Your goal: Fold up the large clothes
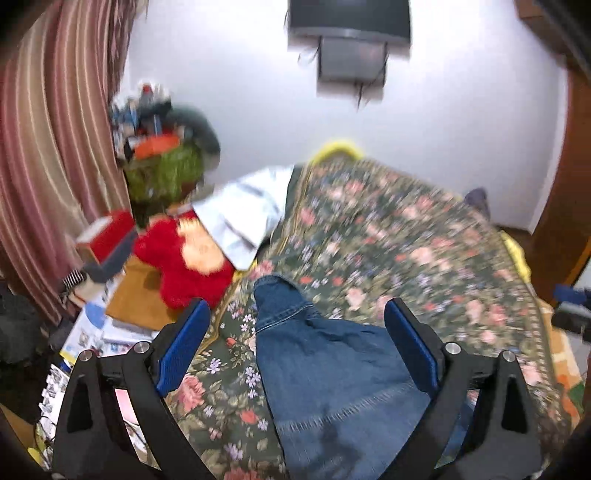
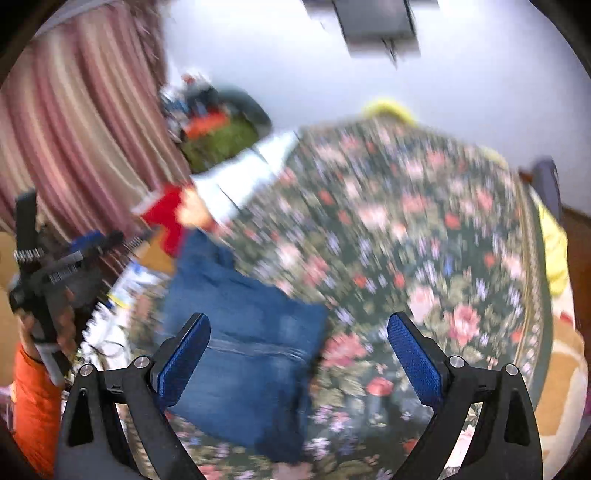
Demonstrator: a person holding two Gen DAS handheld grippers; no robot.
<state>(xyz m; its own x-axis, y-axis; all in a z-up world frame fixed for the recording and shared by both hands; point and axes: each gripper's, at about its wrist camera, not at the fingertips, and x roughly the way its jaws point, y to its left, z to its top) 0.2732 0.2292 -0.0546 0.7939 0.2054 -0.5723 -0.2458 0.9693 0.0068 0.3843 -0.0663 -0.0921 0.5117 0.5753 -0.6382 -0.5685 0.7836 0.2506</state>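
Blue jeans (image 1: 332, 369) lie folded on a floral bedspread (image 1: 424, 240). In the left wrist view my left gripper (image 1: 297, 314) is open above the jeans, which run between its blue pads, one leg end pointing away. In the right wrist view my right gripper (image 2: 299, 328) is open and empty above the bed, the jeans (image 2: 243, 332) under its left finger. The left gripper (image 2: 48, 266) shows at the left edge of that view, held by a hand in an orange sleeve. Both views are motion-blurred.
A red plush toy (image 1: 188, 266) and a light folded garment (image 1: 240, 210) sit at the bed's left edge. Boxes, papers and a cluttered green basket (image 1: 166, 173) stand beside a striped curtain (image 1: 55, 147). A wall-mounted screen (image 1: 351, 18) hangs ahead.
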